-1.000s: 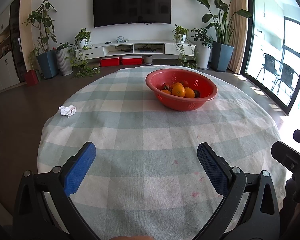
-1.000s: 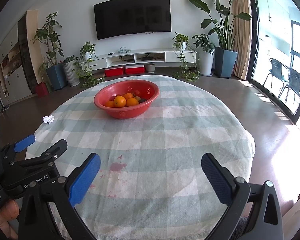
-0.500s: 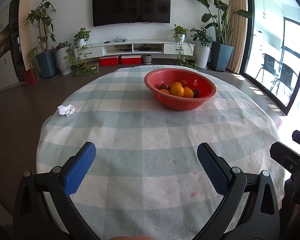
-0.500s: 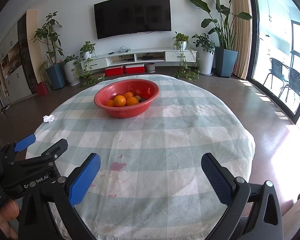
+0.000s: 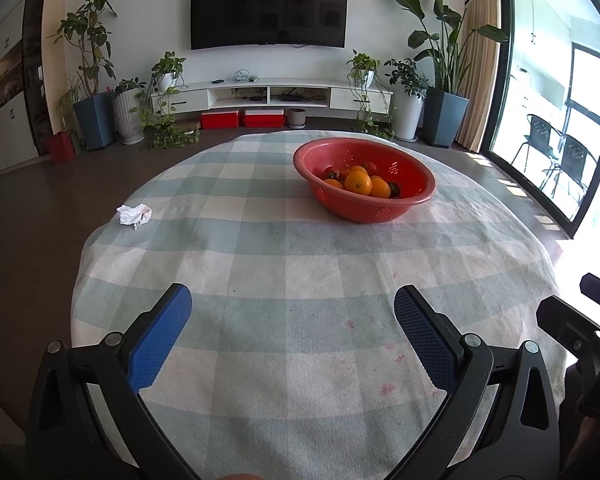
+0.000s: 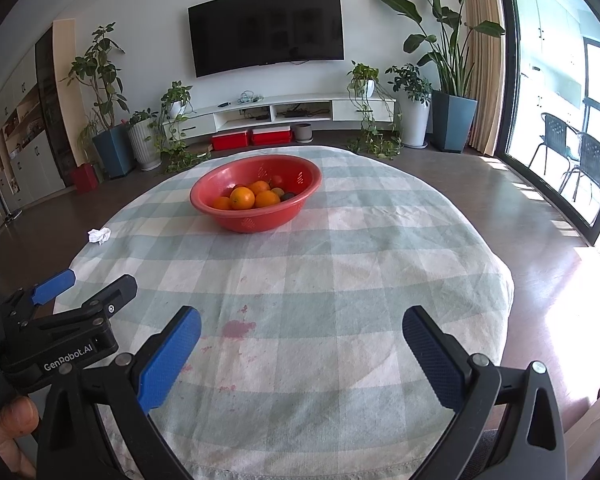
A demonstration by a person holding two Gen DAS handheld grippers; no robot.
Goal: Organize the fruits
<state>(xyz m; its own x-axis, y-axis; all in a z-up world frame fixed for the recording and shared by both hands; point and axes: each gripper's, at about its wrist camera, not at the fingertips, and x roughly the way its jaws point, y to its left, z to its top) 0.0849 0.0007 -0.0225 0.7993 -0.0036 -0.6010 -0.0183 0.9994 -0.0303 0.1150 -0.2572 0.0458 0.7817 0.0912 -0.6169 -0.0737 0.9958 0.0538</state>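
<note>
The left gripper (image 5: 292,312) hangs over the near edge of the tabletop (image 5: 300,248) with its blue-padded fingers (image 5: 160,334) spread wide and nothing between them. The right gripper (image 6: 300,334) is beside it, its fingers (image 6: 168,360) likewise spread apart and empty, also above the near edge (each one shows at the margin of the other's view). Below them the checked green-and-white cloth (image 6: 340,280) carries a few reddish stains (image 6: 238,328) near the right gripper.

Farther out, well apart from both grippers, a red perforated bowl (image 5: 364,204) sits on the cloth toward the far side of the tabletop. The fruits (image 5: 360,182) lie heaped inside it: several oranges (image 6: 242,198), some smaller red ones and at least one dark one. A crumpled white tissue (image 5: 134,215) lies near the left edge of the cloth, away from the bowl.

Beyond the tabletop are potted plants (image 6: 100,80), a low white shelf (image 6: 276,114) and a wall-mounted television (image 5: 269,10).
</note>
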